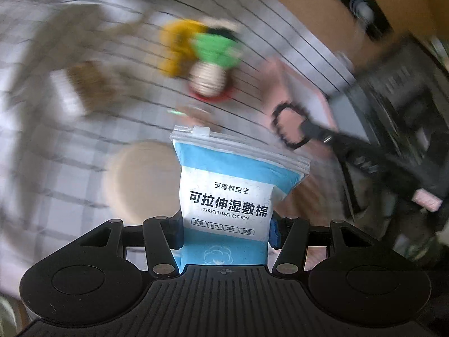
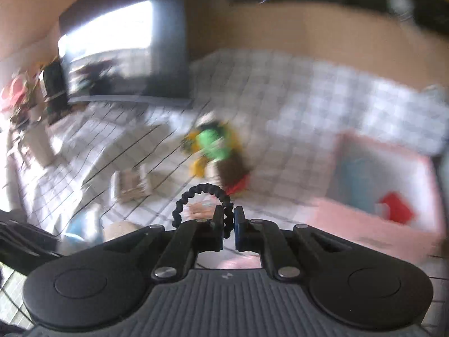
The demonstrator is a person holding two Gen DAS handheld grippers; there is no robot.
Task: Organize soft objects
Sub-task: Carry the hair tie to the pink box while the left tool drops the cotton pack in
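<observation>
Left wrist view is showing the checked cloth [image 1: 92,151] spreading under everything, heavily smeared, so anything lying on it is hard to place exactly. Over on the right wrist view the pink bin [image 2: 373,213] is sitting on that cloth to the right, already holding something red, and it is probably where the soft things are going. If either hand is swinging toward it while the picture is this blurred, the load could be clipping the bin's near wall and tipping out.

Next in size, the cotton pad pouch [image 1: 230,193] is standing upright between the left gripper [image 1: 224,230] jaws, which are pressing on its lower sides. Being a slack bag gripped low, it is liable to be folding over at the top or sliding out.

The plush toy [image 1: 207,53], green and yellow, is lying loose on the cloth beyond both hands and could be getting knocked by a passing arm.

Smallest, the black hair tie [image 2: 204,207] is hanging as a loop from the right gripper [image 2: 228,231], whose jaws are pinching shut on one strand. So thin a hold could be letting the springy loop twist free.
</observation>
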